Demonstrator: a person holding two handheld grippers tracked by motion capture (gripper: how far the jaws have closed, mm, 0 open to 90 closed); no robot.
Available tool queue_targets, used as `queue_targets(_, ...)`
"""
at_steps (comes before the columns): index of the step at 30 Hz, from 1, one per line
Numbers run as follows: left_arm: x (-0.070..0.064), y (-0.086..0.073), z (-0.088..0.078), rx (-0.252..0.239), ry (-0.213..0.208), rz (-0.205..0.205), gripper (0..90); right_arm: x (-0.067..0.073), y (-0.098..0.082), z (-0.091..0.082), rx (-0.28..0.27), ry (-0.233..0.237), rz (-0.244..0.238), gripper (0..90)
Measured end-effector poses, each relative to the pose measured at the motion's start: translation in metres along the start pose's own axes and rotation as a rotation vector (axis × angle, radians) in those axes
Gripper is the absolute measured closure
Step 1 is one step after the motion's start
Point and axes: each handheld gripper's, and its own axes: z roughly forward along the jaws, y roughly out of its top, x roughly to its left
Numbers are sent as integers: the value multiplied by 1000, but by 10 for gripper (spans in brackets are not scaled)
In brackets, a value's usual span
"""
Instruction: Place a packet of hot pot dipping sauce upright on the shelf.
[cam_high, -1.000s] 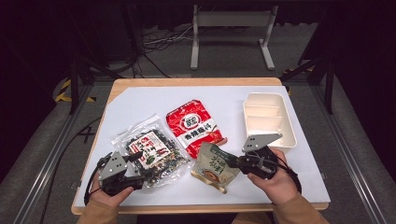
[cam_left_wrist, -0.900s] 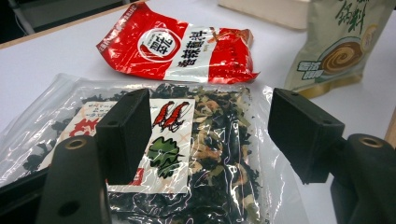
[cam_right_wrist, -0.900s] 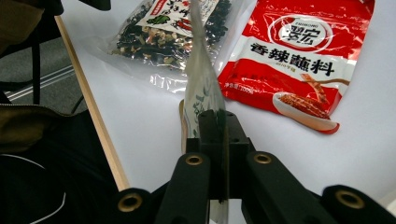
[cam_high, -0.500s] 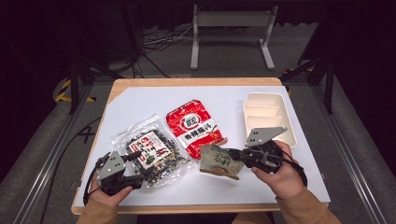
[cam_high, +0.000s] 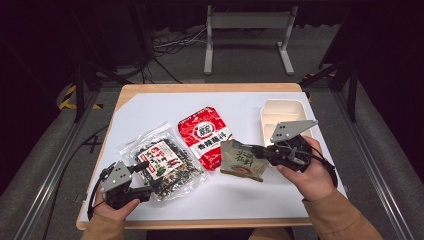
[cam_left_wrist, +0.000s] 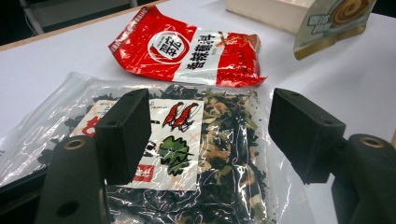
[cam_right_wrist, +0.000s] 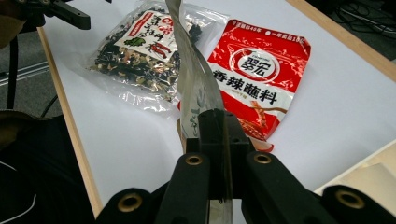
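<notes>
Left gripper (cam_high: 141, 177) sat at the table's 7 o'clock, jaws spread wide, hovering over the near edge of the seaweed bag (cam_high: 165, 165), nothing pinched. In the left gripper view the bag (cam_left_wrist: 187, 154) lay flat between and beyond the open jaws, not touched as far as we could tell.

At 12 o'clock from that bag lay the red pouch (cam_high: 206, 136), flat on the white sheet, its lower edge just beside the seaweed bag.

Right of it, the tan packet (cam_high: 243, 161) hung off the table, pinched by one edge in the right gripper (cam_high: 260, 151), jaws pressed together on it. The right gripper view showed the packet (cam_right_wrist: 194, 84) edge-on, rising straight out from the clamped jaws.

At 2 o'clock sat the tray (cam_high: 281, 112), cream, near the right hand (cam_high: 310, 172).

We judged the step as carrying the lifted packet, likely toward the tray. The next move called for swinging the packet right, over the tray's near wall, then releasing. The tray's wall was the main obstacle; the floppy packet could catch on it. The red pouch was close below the packet's left end but shouldn't interfere.
</notes>
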Motion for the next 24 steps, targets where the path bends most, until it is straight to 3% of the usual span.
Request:
queue_targets(10,1,-1,-2,2,7,-5,306,-17,14,-18,-26,-19,-12,895)
queue_targets(24,4,-2,-7,-15,24,-21,306,-41,37,-37,-64,-58,-77,895)
